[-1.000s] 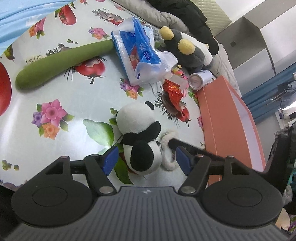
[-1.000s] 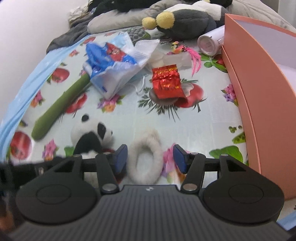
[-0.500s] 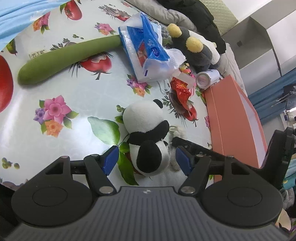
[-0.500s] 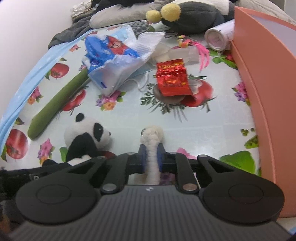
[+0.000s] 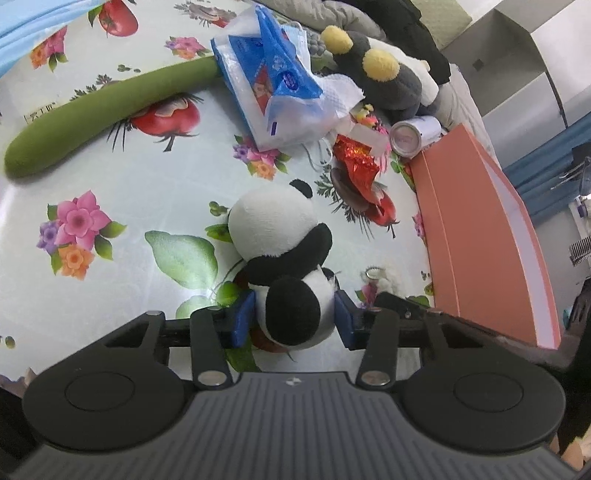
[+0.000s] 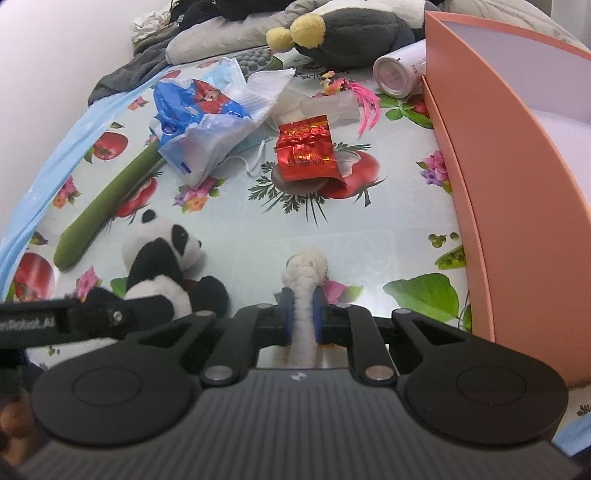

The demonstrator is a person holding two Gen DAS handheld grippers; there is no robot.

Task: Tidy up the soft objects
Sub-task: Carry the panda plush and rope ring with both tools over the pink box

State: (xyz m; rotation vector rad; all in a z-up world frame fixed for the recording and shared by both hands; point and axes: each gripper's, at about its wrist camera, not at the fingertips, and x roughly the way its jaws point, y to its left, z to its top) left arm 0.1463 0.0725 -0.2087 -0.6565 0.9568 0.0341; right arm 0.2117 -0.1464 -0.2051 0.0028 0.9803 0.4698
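A panda plush (image 5: 284, 258) lies on the flowered tablecloth. My left gripper (image 5: 293, 319) is shut on its lower body, both blue pads pressing its sides. In the right wrist view the panda (image 6: 162, 262) lies at the left, with the left gripper's finger across it. My right gripper (image 6: 301, 319) is shut on a white fluffy ring (image 6: 303, 291), squeezed flat between the pads. The ring's tip also shows in the left wrist view (image 5: 384, 282). An orange box (image 6: 509, 192) stands at the right.
A long green plush (image 5: 99, 118), a blue-white plastic bag (image 5: 280, 88), a red foil packet (image 6: 308, 153), a white can (image 6: 397, 72) and a dark plush with yellow ears (image 6: 332, 33) lie farther back. Grey cloth piles up at the far edge.
The right gripper closed on the white ring half a second ago and still holds it. The left gripper has closed from open onto the panda's body.
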